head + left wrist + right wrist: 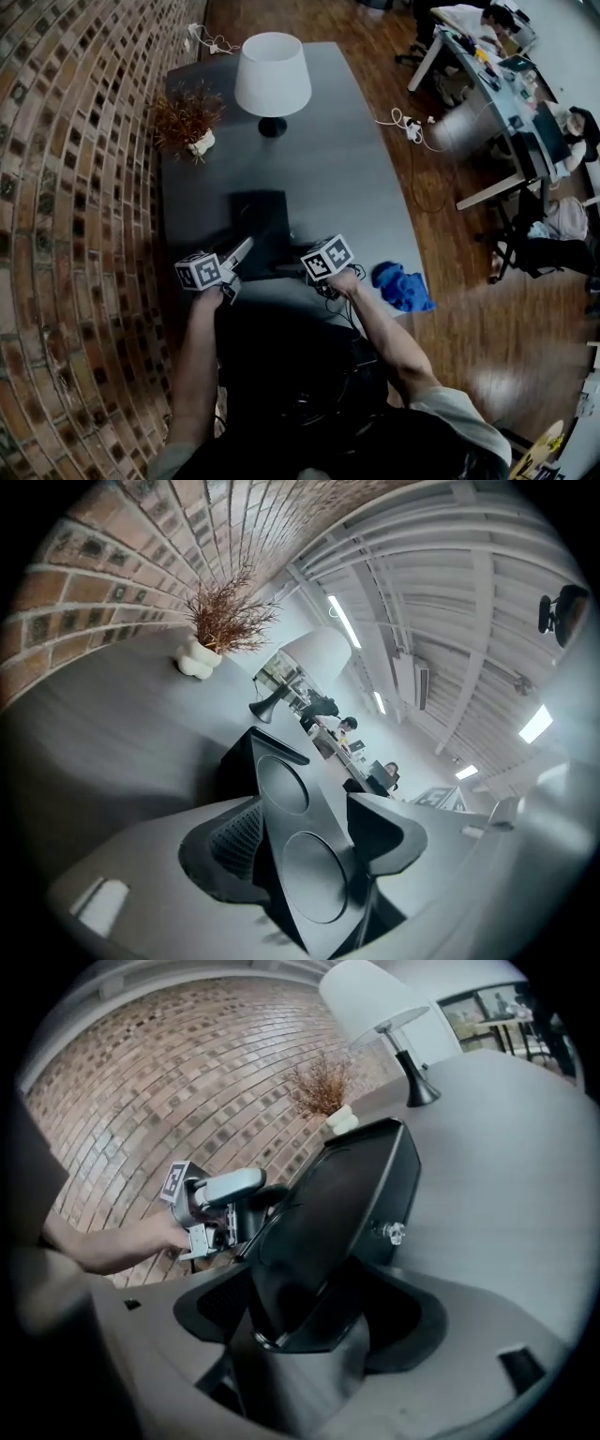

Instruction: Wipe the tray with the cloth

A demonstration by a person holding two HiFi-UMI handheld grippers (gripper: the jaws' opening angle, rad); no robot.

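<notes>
My left gripper (305, 846) is clamped on the rim of the black tray (261, 220), but my right gripper (309, 1321) only straddles its corner, jaws apart and not pressing. If I lift now, I think the tray could swing on that single grip and slip. The blue cloth (401, 287) lies unheld near the table's (356, 169) right edge, well apart from both grippers, and a nudge could drop it.

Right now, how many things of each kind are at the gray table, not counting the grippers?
lamp: 1
dried plant in a pot: 1
black tray: 1
blue cloth: 1
Total: 4
</notes>
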